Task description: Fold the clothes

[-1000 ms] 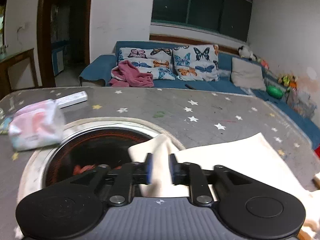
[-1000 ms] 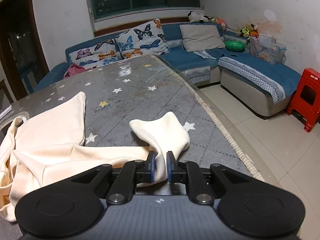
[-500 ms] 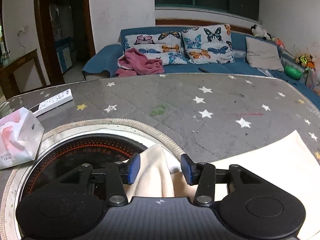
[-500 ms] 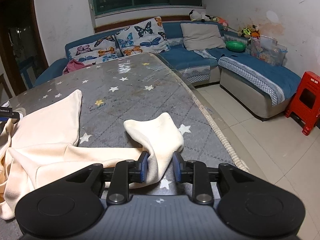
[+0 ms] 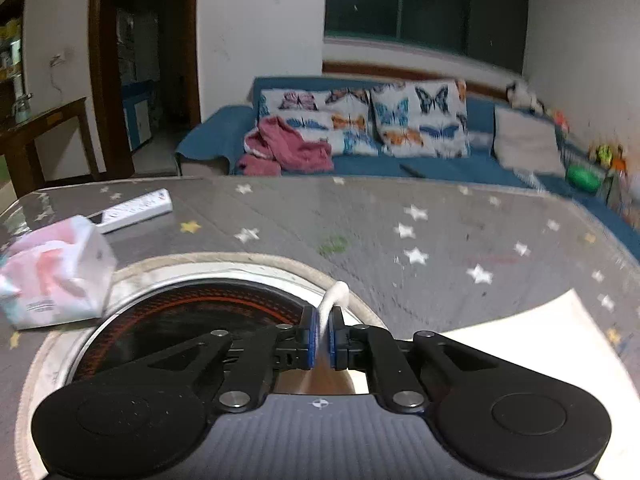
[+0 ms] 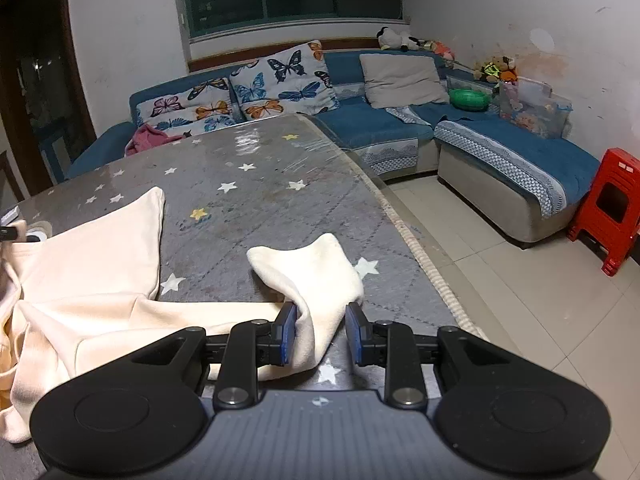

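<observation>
Jaws of left gripper (image 5: 323, 336) pinch cream garment (image 6: 96, 256), mostly hidden; right gripper (image 6: 321, 334) jaws spread.

Item counts, both wrist views.
One cream garment (image 6: 92, 276) lay on one star-print table (image 6: 260, 184); two grippers were counted, left gripper (image 5: 323, 338) and right gripper (image 6: 321, 334). One tissue pack (image 5: 56, 272), one white remote (image 5: 136, 208), one round black inset (image 5: 188, 312) in the tabletop. One blue sofa (image 6: 372, 124) carried three butterfly cushions (image 6: 288, 80), one grey cushion (image 6: 404, 80), one pink garment (image 5: 288, 148) and one green bowl (image 6: 470, 99). One red stool (image 6: 612, 212). Soft toys too blurred to count.
</observation>
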Available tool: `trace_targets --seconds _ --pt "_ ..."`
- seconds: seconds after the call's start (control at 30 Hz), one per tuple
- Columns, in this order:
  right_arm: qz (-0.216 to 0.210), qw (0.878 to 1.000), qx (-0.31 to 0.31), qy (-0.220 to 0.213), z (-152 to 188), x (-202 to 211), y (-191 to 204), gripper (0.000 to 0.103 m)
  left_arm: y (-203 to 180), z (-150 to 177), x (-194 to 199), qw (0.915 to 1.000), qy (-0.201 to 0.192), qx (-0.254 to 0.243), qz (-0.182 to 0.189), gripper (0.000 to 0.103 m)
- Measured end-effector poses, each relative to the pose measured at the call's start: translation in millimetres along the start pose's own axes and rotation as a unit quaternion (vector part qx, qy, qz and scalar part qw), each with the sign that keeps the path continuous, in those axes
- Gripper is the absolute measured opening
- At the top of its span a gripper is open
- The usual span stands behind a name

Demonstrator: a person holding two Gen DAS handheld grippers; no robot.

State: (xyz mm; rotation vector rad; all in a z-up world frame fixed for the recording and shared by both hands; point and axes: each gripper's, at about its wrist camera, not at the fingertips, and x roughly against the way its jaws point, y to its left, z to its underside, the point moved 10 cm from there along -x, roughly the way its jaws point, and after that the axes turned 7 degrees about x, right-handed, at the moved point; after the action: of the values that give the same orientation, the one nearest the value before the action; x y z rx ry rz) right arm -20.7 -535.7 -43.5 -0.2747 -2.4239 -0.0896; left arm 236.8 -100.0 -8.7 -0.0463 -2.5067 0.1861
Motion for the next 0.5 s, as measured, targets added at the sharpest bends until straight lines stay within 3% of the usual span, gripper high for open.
trace_targets --seconds 0.23,0.5 --pt "0.003 1.000 -0.011 -0.007 3.2 7.8 -4.8 0.026 38.0 -11.8 74.9 0.9966 -0.054 0.059 0.019 0.007" --pt "-0.002 1.000 -0.006 -0.023 0.7 24.8 0.3 0.026 94.7 6.6 141.1 0.9891 -0.081 0.123 0.008 0.007"
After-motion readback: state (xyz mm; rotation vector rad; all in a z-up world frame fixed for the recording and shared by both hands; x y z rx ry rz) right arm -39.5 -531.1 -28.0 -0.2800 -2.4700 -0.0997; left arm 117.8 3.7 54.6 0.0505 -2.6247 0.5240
